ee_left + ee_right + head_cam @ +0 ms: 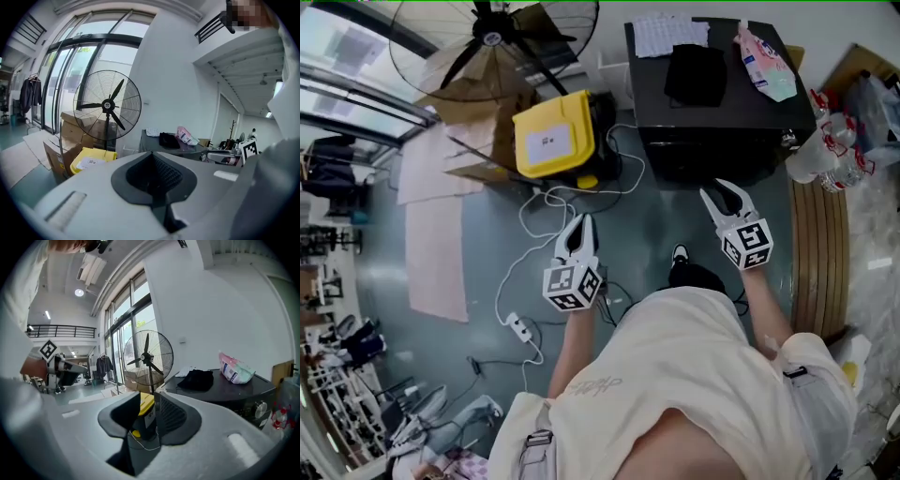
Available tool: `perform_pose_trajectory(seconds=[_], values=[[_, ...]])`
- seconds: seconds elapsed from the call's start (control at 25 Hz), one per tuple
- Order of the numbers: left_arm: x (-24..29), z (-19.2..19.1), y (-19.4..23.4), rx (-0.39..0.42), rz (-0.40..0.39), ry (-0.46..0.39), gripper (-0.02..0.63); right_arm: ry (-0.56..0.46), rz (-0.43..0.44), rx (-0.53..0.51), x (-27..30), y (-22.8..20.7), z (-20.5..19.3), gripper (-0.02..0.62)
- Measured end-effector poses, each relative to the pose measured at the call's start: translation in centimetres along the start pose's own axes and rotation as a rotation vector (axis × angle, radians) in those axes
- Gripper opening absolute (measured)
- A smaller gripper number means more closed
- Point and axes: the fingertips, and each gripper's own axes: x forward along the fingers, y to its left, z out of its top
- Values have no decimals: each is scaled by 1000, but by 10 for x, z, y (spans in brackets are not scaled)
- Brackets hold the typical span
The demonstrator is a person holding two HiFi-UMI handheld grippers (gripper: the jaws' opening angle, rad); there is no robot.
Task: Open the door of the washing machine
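Up ahead of my right gripper (724, 195) sits the washing machine (741, 114), jaws apart and empty; left gripper (580, 225) is farther off, pinched together.

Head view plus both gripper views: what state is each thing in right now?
left gripper: jaws shut, empty.
right gripper: jaws open, empty.
washing machine: no door seen open, untouched.
fan: upright, blades look still.
yellow box: lid down, on the floor.
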Motion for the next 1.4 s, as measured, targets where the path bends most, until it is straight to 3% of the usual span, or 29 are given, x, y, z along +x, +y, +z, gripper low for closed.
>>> perform_pose_trajectory(seconds=[0.12, 0.24, 0.52, 0.72, 1.12, 1.4], values=[[28, 18, -4, 3, -9, -16, 17, 25, 22, -40, 23, -15, 0, 130], [48, 24, -6, 3, -23, -15, 17, 18, 48, -1, 44, -24, 1, 130], [81, 9, 19, -28, 0, 40, 17, 79, 27, 45, 80, -41, -16, 130], [117, 16, 36, -34, -71, 47, 17, 146, -6, 28, 105, -43, -26, 130], [190, 56, 87, 54, -296, 86, 17, 363, -224, 113, 154, -40, -87, 138], [215, 73, 110, 88, -385, 103, 17, 433, -393, 374, 175, -56, -141, 157]])
